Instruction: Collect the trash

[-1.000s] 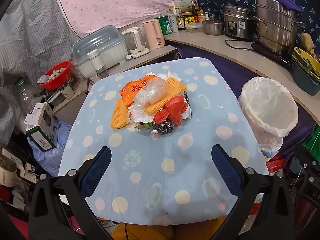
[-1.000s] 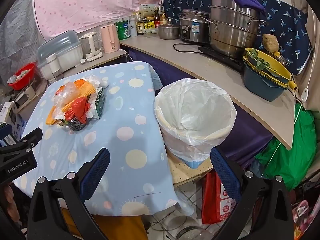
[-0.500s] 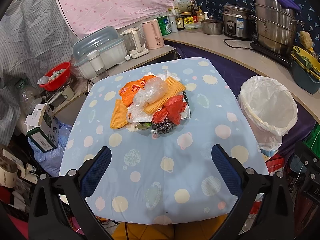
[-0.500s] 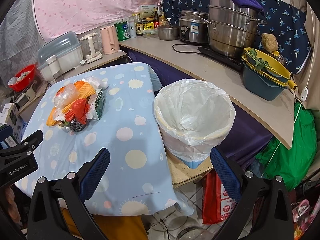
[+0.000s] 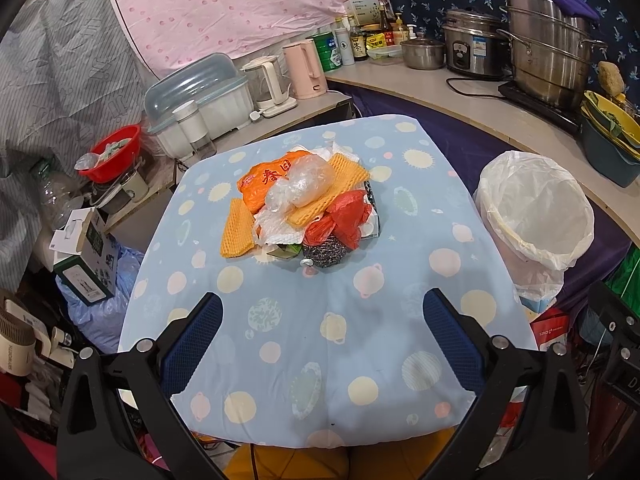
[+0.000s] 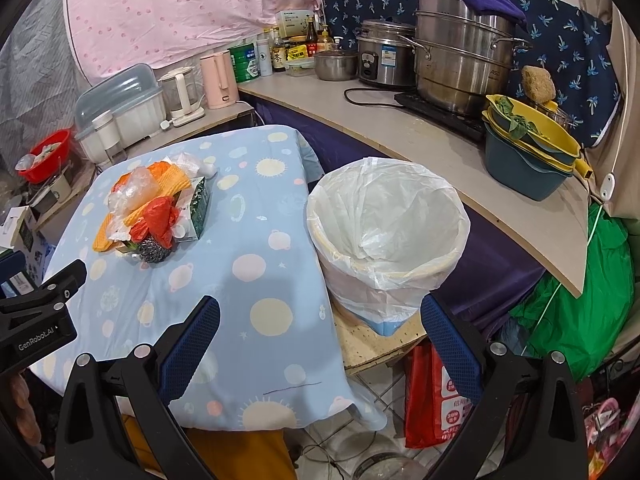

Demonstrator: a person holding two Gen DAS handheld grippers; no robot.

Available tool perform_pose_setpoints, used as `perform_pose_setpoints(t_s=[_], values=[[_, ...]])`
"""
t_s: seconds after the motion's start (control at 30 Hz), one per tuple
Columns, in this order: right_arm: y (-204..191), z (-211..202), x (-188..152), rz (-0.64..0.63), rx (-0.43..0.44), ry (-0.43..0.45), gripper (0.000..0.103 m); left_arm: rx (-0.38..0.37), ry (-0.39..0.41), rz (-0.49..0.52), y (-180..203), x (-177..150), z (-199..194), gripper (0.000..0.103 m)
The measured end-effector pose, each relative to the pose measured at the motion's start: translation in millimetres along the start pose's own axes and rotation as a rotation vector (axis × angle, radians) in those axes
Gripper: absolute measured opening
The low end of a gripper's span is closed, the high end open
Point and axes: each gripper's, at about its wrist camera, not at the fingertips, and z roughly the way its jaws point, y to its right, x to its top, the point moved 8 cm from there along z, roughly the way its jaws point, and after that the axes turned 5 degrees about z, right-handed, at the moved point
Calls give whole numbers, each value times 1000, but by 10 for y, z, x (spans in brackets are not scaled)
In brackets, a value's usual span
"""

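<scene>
The trash [image 5: 308, 208] lies heaped mid-table [image 5: 280, 340], straight ahead of the left gripper [image 5: 322, 332], which is nearer, while the right gripper [image 6: 320, 334] faces the bin [image 6: 384, 224]; both are spread wide and empty.

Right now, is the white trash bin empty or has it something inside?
Empty, as far as visible: the trash bin shows only its white liner inside.

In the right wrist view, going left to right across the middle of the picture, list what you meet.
Red bowl → trash pile on the dotted tablecloth → lined bin → stacked blue and yellow basins → green bag.
</scene>
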Motion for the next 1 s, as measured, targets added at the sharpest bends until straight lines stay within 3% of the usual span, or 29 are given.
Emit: perform_pose_setpoints(t_s=[1.0], values=[[-2,1,-11,1,0,1,96,-2,0,3,24,1,4,96]])
